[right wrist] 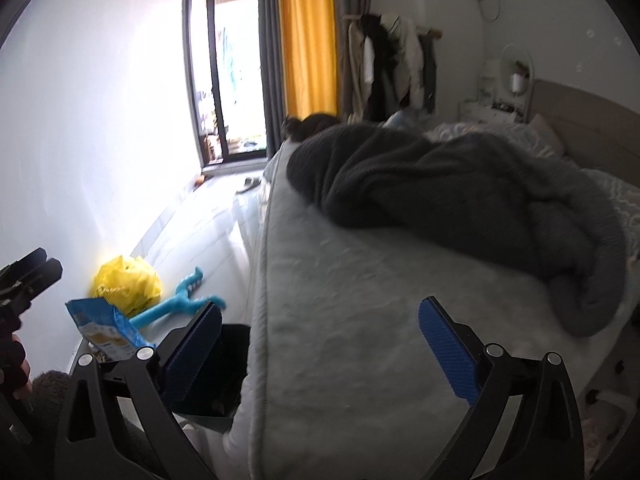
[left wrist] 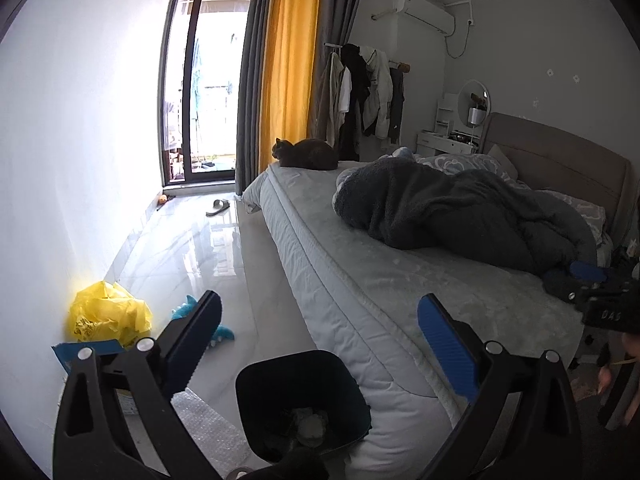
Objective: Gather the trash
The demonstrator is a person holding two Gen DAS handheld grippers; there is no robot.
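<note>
We see a bedroom from two wrist cameras. Our left gripper [left wrist: 320, 344] hangs with its jaws spread wide and nothing between them, above a black trash bin [left wrist: 256, 396] that stands on the pale tiled floor [left wrist: 192, 248], touching the near corner of the bed [left wrist: 360, 280]. Crumpled grey scraps [left wrist: 310, 424] lie at the bottom of the bin. Our right gripper [right wrist: 320, 350] is likewise released and empty, held over the mattress edge. To the left, by the white wall, we see a crumpled yellow plastic bag [left wrist: 108, 314], a blue snack packet [right wrist: 102, 328] near it, a teal toy [right wrist: 176, 304] on the floor and a sheet of bubble wrap [left wrist: 208, 428] just left of the bin. On the far end of the bed a dark cat [left wrist: 306, 155] rests; a grey blanket [left wrist: 460, 212] lies heaped to the right.
</note>
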